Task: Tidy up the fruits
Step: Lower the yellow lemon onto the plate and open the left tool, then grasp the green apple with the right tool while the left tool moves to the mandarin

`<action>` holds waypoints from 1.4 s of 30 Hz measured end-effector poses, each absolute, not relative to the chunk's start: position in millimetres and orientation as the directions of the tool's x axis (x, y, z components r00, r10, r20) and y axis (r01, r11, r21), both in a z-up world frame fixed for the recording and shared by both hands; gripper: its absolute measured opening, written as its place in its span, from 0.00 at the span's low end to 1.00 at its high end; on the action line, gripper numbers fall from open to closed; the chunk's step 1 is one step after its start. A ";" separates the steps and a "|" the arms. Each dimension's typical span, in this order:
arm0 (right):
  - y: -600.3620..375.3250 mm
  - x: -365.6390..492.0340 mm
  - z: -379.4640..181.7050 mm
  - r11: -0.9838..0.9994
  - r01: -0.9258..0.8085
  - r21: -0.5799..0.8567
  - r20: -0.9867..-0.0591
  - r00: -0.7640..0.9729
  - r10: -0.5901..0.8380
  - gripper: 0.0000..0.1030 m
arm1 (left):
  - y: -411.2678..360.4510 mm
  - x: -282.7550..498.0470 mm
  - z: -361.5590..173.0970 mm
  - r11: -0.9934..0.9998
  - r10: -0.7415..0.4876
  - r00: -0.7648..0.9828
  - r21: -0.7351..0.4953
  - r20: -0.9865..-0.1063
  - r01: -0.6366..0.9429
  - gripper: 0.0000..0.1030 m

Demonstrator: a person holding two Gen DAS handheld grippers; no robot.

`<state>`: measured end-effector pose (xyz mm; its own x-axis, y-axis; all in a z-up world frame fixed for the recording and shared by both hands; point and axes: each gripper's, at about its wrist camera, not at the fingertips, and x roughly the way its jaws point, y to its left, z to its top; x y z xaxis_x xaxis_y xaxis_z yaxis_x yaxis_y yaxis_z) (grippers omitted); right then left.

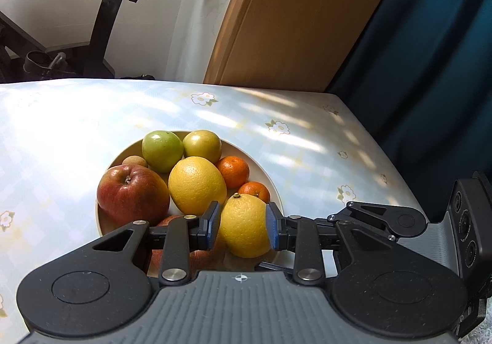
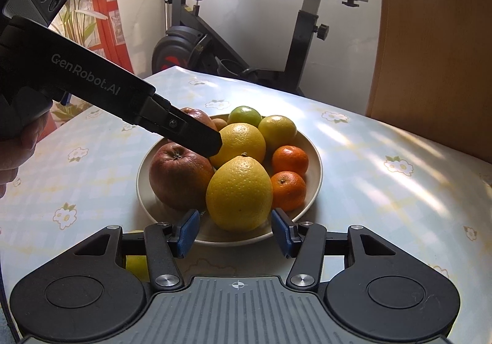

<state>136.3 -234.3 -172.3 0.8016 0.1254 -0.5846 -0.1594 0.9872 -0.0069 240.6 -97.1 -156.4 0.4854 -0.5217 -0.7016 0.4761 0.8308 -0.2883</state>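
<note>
A cream bowl (image 1: 270,184) (image 2: 315,165) on the table holds several fruits: red apples (image 1: 132,193) (image 2: 178,178), two green fruits (image 1: 161,150) (image 2: 244,116), two tangerines (image 1: 233,170) (image 2: 289,159) and two yellow lemons. My left gripper (image 1: 243,225) is shut on the near lemon (image 1: 244,225) (image 2: 240,193), its blue pads pressing both sides, at the bowl's near edge. In the right wrist view the left gripper's arm (image 2: 181,128) reaches in over the apples. My right gripper (image 2: 235,231) is open and empty, just short of the bowl's near rim, either side of that lemon.
The table has a pale blue flowered cloth (image 1: 276,128) (image 2: 384,165). An exercise bike (image 2: 292,36) (image 1: 113,15) stands behind it. A wooden panel (image 1: 307,15) and a dark blue curtain (image 1: 430,67) are at the right. A yellow-green fruit (image 2: 136,265) lies under the right gripper.
</note>
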 end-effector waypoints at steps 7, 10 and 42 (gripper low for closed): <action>-226.7 112.1 -170.3 0.991 -0.130 0.019 -0.548 0.828 0.118 0.47 | -79.5 215.0 -149.3 0.860 -0.467 0.533 -0.223 -0.705 0.459 0.33; -221.3 104.4 -170.7 0.991 -0.128 0.025 -0.544 0.831 0.121 0.47 | -69.4 204.6 -151.9 0.877 -0.437 0.549 -0.200 -0.712 0.437 0.33; -189.7 86.9 -207.6 0.971 -0.236 0.043 -0.514 0.828 0.224 0.42 | -13.5 145.0 -179.8 0.941 -0.336 0.643 -0.209 -0.689 0.267 0.41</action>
<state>86.9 -189.7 -207.6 0.8281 0.2239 -0.5139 -0.2359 0.9708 0.0428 145.0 -13.5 -179.8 0.6425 -0.3357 -0.6889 0.2671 0.9407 -0.2092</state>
